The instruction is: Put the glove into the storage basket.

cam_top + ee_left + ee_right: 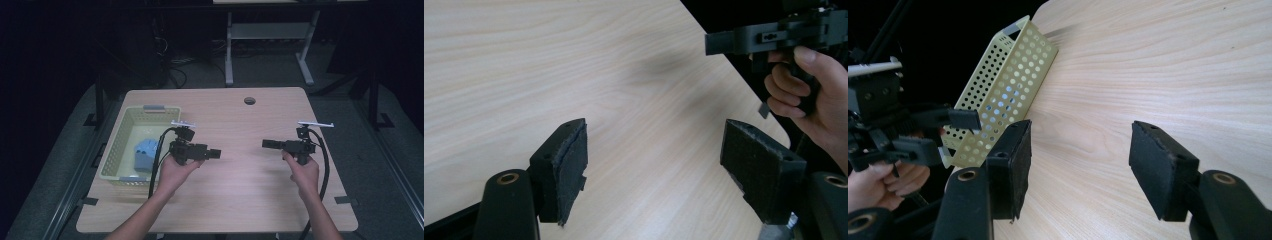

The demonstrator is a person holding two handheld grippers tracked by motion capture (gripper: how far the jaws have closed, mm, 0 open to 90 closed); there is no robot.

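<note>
A pale wooden tabletop stands in a dark room, with a yellow-green basket at its left edge holding a blue thing. Just right of the basket, the left claw hovers released and empty. Well apart, the right claw faces it, likewise released and empty.

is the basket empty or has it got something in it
Not empty: a blue object lies inside the yellow-green perforated basket, visible in the high view.

Bare forearms; 2 black grippers, left gripper and right gripper, with grey plates, black cables.
</note>
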